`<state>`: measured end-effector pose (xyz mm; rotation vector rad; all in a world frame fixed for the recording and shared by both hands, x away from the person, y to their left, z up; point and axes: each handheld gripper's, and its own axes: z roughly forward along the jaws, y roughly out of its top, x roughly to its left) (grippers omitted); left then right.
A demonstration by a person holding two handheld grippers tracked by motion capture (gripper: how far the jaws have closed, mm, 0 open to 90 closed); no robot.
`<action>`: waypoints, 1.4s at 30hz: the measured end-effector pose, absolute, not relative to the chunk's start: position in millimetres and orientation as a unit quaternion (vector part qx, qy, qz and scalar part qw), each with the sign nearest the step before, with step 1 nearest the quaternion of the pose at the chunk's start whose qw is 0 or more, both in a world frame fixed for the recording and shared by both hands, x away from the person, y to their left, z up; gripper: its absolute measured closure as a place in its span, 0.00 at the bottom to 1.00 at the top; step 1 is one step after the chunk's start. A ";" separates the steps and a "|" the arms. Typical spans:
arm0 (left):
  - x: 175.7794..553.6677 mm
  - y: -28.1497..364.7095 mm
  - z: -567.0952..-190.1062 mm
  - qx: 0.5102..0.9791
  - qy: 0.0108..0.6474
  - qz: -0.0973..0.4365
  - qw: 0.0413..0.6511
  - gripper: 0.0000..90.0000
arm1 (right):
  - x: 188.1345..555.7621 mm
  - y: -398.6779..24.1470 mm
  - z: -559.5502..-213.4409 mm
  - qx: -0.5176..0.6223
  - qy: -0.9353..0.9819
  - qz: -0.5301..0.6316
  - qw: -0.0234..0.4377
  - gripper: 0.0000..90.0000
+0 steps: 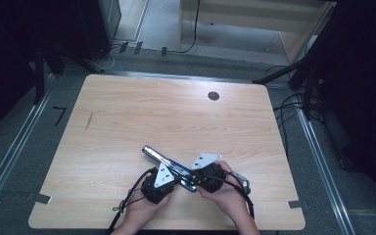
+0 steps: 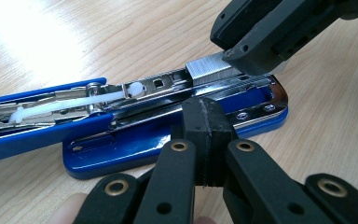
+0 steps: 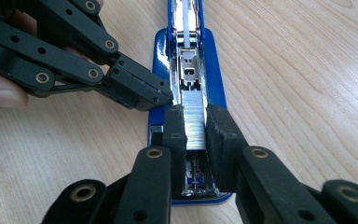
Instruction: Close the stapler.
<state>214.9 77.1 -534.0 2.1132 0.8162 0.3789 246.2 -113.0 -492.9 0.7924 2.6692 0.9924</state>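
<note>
A blue stapler (image 1: 169, 166) lies swung open on the wooden table near the front edge. Its chrome magazine faces up above the blue base (image 2: 121, 149). A silver strip of staples (image 3: 193, 112) sits in the magazine channel at the stapler's front end. My right gripper (image 3: 196, 126) is shut on that strip, one pad on each side. My left gripper (image 2: 208, 123) is shut with nothing between its jaws, and its tip rests against the side of the magazine. In the right gripper view the left gripper (image 3: 161, 100) comes in from the left, beside the staples. Seen from above, both grippers (image 1: 183, 181) meet at the stapler's near end.
The wooden table (image 1: 176, 112) is bare beyond the stapler, apart from a dark round cable hole (image 1: 213, 96) at the back right. Both hands sit close to the front edge. Cables trail from each gripper toward the person.
</note>
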 end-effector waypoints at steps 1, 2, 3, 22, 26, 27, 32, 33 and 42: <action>214.9 77.1 -534.0 0.839 0.324 0.151 0.410 1.00 | 246.2 -112.9 -493.0 0.267 0.899 0.335 0.093 0.89; 214.9 77.1 -534.0 0.839 0.324 0.151 0.410 1.00 | 246.2 -112.6 -493.1 0.268 0.898 0.335 0.092 0.88; 214.9 77.1 -534.0 0.839 0.324 0.151 0.410 1.00 | 246.3 -112.5 -493.2 0.269 0.898 0.336 0.092 0.88; 214.9 77.1 -534.1 0.839 0.324 0.150 0.410 1.00 | 248.6 -114.5 -492.5 0.293 0.866 0.393 0.097 1.00; 214.9 77.2 -534.0 0.839 0.324 0.150 0.410 1.00 | 249.0 -106.8 -499.9 0.293 0.862 0.399 0.108 1.00; 214.9 77.2 -534.0 0.839 0.324 0.150 0.410 1.00 | 249.2 -106.0 -500.7 0.296 0.860 0.401 0.108 1.00; 214.9 77.1 -534.1 0.839 0.325 0.150 0.410 1.00 | 252.6 -100.3 -505.5 0.299 0.855 0.410 0.108 1.00; 214.9 77.1 -534.0 0.839 0.325 0.150 0.410 1.00 | 252.6 -99.3 -505.9 0.302 0.853 0.412 0.107 1.00; 215.0 77.3 -534.0 0.839 0.325 0.149 0.410 1.00 | 253.1 -95.7 -508.0 0.297 0.861 0.400 0.105 1.00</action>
